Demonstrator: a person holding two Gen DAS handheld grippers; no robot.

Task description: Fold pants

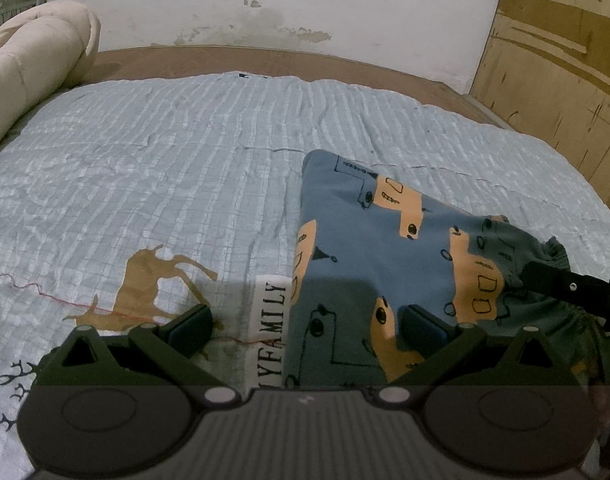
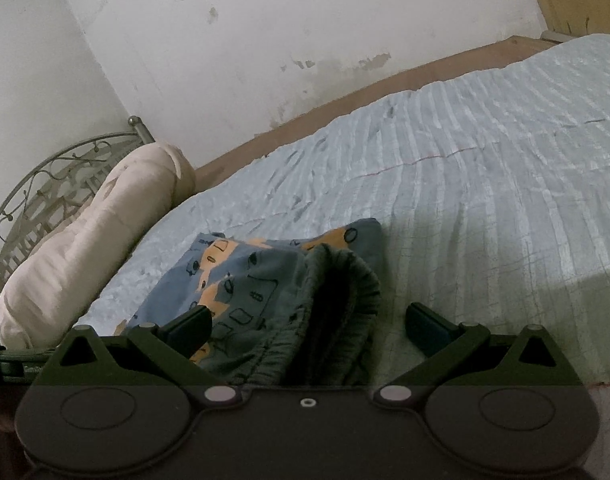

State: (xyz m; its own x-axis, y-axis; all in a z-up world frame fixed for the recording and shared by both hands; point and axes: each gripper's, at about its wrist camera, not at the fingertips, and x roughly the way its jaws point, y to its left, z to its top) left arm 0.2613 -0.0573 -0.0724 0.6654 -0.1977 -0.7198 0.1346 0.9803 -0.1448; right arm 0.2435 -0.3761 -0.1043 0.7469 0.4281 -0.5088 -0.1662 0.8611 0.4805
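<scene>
left gripper (image 1: 305, 326) apart | right gripper (image 2: 309, 326) apart | pants (image 1: 385, 264) folded, bedspread (image 1: 165, 160) bare leftward

Bed (image 1: 145, 168) left of and beyond pants (image 1: 365, 248): open, flat cover. Rolled quilt (image 1: 37, 64) blocks far-left corner. Wall (image 1: 265, 0) close behind bed.

One pair of pants (image 1: 369, 256) at 3 o'clock on one bedspread (image 1: 165, 184). One rolled quilt (image 1: 33, 68) at 10 o'clock. Two grippers: left (image 1: 305, 330), right (image 2: 309, 330); one deer print (image 1: 153, 288) at 8 o'clock.
</scene>
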